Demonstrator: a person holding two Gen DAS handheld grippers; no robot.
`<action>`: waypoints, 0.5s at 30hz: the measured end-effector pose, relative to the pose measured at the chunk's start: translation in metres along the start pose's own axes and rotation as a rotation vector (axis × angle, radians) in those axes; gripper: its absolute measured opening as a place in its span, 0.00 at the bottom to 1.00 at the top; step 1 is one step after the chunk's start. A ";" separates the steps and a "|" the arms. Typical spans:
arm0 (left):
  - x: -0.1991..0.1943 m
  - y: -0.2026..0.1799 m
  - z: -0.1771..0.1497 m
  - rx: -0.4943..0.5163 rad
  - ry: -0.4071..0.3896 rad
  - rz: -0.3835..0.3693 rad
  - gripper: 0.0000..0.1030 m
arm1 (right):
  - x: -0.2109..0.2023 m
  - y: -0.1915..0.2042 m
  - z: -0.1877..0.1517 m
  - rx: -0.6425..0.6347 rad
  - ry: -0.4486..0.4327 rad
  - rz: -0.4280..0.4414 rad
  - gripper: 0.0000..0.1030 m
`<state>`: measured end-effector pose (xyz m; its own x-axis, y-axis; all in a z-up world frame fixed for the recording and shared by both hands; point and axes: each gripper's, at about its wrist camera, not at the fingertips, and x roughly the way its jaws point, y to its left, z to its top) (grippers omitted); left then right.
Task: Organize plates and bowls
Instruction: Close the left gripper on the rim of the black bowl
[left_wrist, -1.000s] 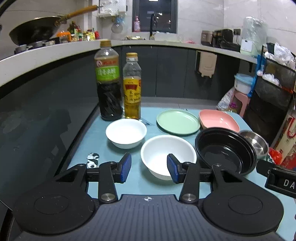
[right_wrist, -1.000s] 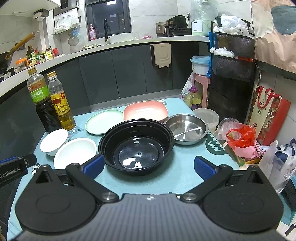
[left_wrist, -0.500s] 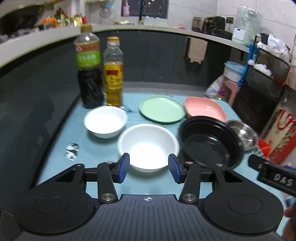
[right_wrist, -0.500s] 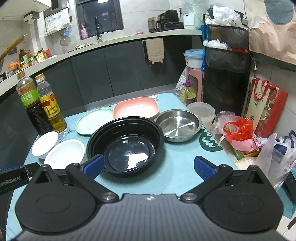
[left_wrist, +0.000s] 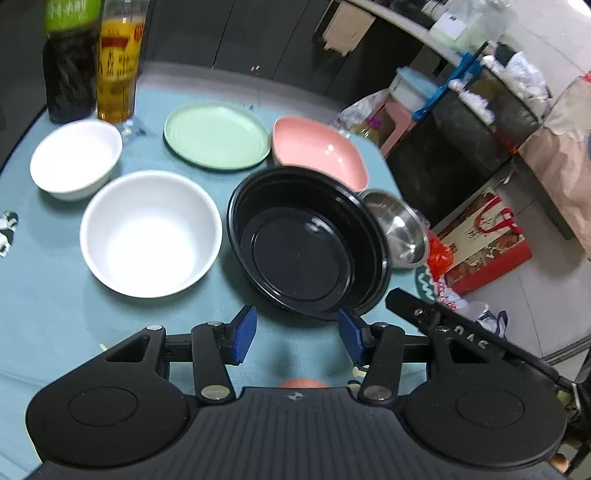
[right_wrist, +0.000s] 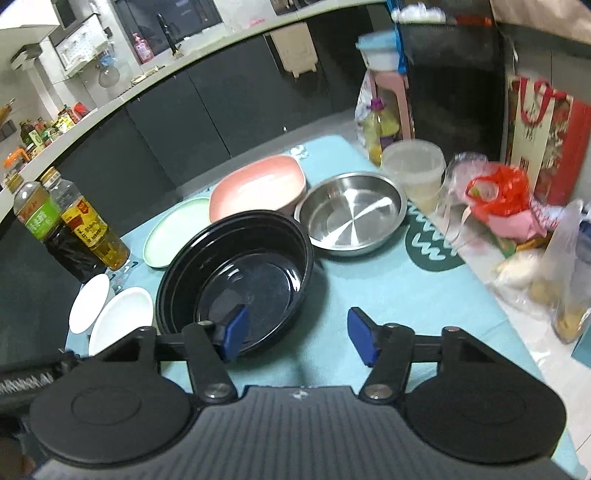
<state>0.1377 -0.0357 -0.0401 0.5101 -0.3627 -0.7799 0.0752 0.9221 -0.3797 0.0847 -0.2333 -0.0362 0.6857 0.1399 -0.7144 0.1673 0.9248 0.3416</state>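
Observation:
On the teal table (left_wrist: 44, 314) sit a small white bowl (left_wrist: 75, 158), a larger white bowl (left_wrist: 149, 232), a green plate (left_wrist: 216, 134), a pink dish (left_wrist: 317, 151), a big black bowl (left_wrist: 306, 243) and a steel dish (left_wrist: 397, 225). My left gripper (left_wrist: 297, 338) is open and empty, above the table just in front of the black bowl. My right gripper (right_wrist: 297, 338) is open and empty; its left finger (right_wrist: 232, 328) hangs over the near rim of the black bowl (right_wrist: 236, 280). The steel dish (right_wrist: 351, 214) and pink dish (right_wrist: 258, 188) lie beyond it.
Two sauce bottles (left_wrist: 92, 62) stand at the table's far left. A clear plastic tub (right_wrist: 413, 170) and plastic bags (right_wrist: 506, 206) crowd the right edge. A red gift bag (right_wrist: 543, 133) stands on the floor beyond. A dark counter (right_wrist: 184, 122) runs behind.
Both grippers have tilted downward over the table. The left one has swung right, from the larger white bowl to the black bowl. The right gripper's fingers have closed in somewhat and sit over the black bowl's rim.

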 end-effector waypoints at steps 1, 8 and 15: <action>0.005 0.000 0.001 -0.008 0.007 0.009 0.45 | 0.003 -0.002 0.001 0.011 0.006 0.003 0.58; 0.030 0.010 0.011 -0.068 0.048 0.037 0.45 | 0.020 -0.008 0.009 0.046 0.025 0.004 0.58; 0.050 0.014 0.018 -0.097 0.065 0.063 0.43 | 0.041 -0.005 0.019 0.020 0.024 0.007 0.58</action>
<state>0.1801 -0.0389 -0.0752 0.4542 -0.3155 -0.8332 -0.0397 0.9271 -0.3727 0.1252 -0.2386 -0.0553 0.6694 0.1554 -0.7265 0.1766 0.9166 0.3588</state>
